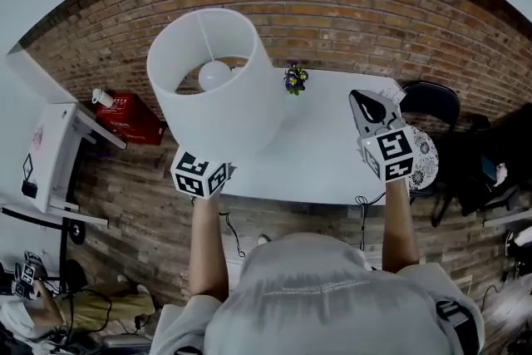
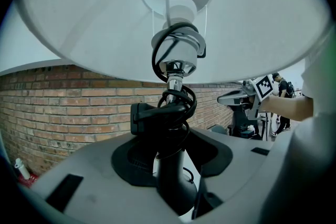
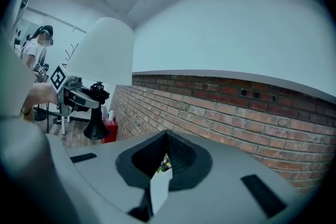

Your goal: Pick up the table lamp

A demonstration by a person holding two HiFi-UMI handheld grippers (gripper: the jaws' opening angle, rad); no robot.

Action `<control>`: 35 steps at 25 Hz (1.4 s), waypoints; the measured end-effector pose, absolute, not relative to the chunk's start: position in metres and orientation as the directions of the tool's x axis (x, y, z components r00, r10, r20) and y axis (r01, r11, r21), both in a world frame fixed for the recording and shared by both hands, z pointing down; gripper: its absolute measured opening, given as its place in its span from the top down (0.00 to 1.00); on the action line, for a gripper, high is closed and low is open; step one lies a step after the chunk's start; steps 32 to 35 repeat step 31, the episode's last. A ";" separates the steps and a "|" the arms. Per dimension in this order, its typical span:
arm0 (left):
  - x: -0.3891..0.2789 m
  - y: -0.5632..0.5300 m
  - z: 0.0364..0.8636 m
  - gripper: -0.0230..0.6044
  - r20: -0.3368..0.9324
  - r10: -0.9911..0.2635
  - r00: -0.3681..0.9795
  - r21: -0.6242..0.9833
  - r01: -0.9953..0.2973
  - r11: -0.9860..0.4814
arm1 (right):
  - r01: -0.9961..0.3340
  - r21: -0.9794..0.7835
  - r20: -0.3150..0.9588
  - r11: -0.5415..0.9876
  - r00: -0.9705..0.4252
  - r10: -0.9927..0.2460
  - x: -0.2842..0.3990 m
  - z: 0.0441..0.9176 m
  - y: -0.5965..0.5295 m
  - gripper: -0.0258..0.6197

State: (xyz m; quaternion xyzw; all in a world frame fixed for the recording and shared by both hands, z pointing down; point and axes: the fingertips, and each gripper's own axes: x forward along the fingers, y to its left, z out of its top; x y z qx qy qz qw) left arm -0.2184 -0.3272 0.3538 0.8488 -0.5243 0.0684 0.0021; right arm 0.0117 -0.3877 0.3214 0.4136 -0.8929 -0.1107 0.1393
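Jaws of left gripper (image 2: 172,157) grip table lamp (image 2: 176,39) stem.

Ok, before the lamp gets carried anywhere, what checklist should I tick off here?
1. Left gripper shut on table lamp stem: ok.
2. Lamp base off the table: ok, hangs free.
3. Cord bundled on the stem: ok.
4. Right gripper shut, empty: ok.
5. Shade clear of the small plant: cannot tell.

The table lamp (image 1: 224,104), white drum shade over a black cord-wrapped stem, hangs roughly upright, lifted near the table's (image 1: 324,154) left edge.
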 end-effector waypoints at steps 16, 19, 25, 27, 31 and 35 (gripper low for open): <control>-0.213 -0.326 0.365 0.70 0.144 -0.879 0.455 -0.087 -0.879 -0.470 | -0.709 0.327 0.180 0.625 -0.602 -0.778 0.016 0.332 -0.390 0.96; -0.209 -0.326 0.368 0.70 0.145 -0.872 0.467 -0.088 -0.872 -0.482 | -0.713 0.325 0.187 0.622 -0.596 -0.781 0.018 0.336 -0.392 0.96; -0.207 -0.329 0.375 0.70 0.157 -0.864 0.478 -0.079 -0.866 -0.493 | -0.722 0.306 0.200 0.621 -0.589 -0.783 0.017 0.345 -0.394 0.96; -0.208 -0.330 0.377 0.70 0.162 -0.865 0.476 -0.079 -0.867 -0.492 | -0.724 0.299 0.202 0.621 -0.588 -0.783 0.016 0.347 -0.395 0.96; -0.209 -0.332 0.380 0.70 0.168 -0.865 0.474 -0.075 -0.868 -0.490 | -0.723 0.290 0.207 0.627 -0.592 -0.779 0.014 0.349 -0.397 0.96; -0.209 -0.332 0.380 0.70 0.168 -0.865 0.474 -0.075 -0.868 -0.490 | -0.723 0.290 0.207 0.627 -0.592 -0.779 0.014 0.349 -0.397 0.96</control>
